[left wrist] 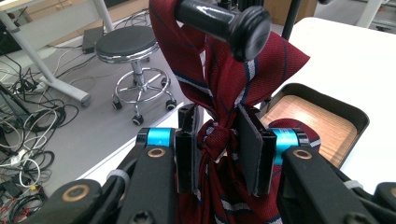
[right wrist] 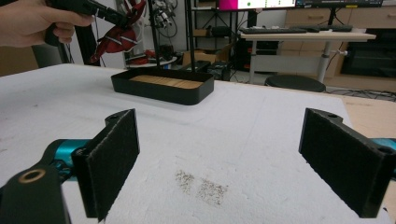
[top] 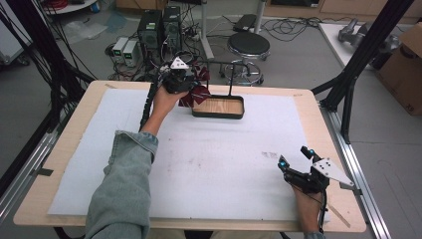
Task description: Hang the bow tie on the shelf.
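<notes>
The tie (left wrist: 219, 84) is gripped at its knot by the left claw (left wrist: 218, 149), draped over the rod (left wrist: 224, 21) above the tray (top: 219, 113); a hanging step is judged in hand, with release or knot adjustment called for next. The tray is seen empty, its wooden floor bare, while the right claw (top: 295, 156) is held open over the bench (top: 224, 164), well apart from the tray.

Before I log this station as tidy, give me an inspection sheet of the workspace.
Surface: white mat on the wooden table, small dark smudge.
Job's things: red striped tie draped over black rod; black tray with wooden base.
Clutter: nothing seen on the mat.
Grippers: left gripper closed around the tie's knot; right gripper open, empty.
Cables: tangle on floor.
Surroundings: stool, cardboard box.
</notes>
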Tool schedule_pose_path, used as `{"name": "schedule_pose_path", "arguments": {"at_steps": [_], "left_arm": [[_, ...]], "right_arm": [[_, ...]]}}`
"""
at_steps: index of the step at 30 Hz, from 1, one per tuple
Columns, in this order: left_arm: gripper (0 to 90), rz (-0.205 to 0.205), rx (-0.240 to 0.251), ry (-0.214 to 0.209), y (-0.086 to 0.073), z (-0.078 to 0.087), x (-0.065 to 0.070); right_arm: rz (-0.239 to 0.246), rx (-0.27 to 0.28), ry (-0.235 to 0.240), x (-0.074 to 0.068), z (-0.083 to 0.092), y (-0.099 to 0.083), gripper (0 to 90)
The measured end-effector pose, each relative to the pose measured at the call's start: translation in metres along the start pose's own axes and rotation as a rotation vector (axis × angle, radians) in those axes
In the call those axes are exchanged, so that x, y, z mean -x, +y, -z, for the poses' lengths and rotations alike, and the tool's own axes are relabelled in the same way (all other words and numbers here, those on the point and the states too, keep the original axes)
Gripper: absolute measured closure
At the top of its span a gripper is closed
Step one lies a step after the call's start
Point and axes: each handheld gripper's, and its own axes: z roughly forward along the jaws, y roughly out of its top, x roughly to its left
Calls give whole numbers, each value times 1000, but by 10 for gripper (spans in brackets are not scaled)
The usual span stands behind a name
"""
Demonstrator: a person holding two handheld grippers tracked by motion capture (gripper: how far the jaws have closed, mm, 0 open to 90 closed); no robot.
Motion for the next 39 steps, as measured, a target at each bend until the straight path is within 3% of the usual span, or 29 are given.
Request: {"name": "schedule_pose_path", "arguments": {"at_steps": [22, 30, 39], "left_arm": [[562, 10, -5, 22, 1, 5, -5], [480, 24, 13, 4, 4, 16, -7], [408, 21, 33, 12, 6, 38, -10]], "right_arm": [[-3, -2, -4, 0, 0, 0, 113], [-4, -2, -5, 0, 0, 0, 113], [-8, -4, -8, 0, 0, 0, 113]]}}
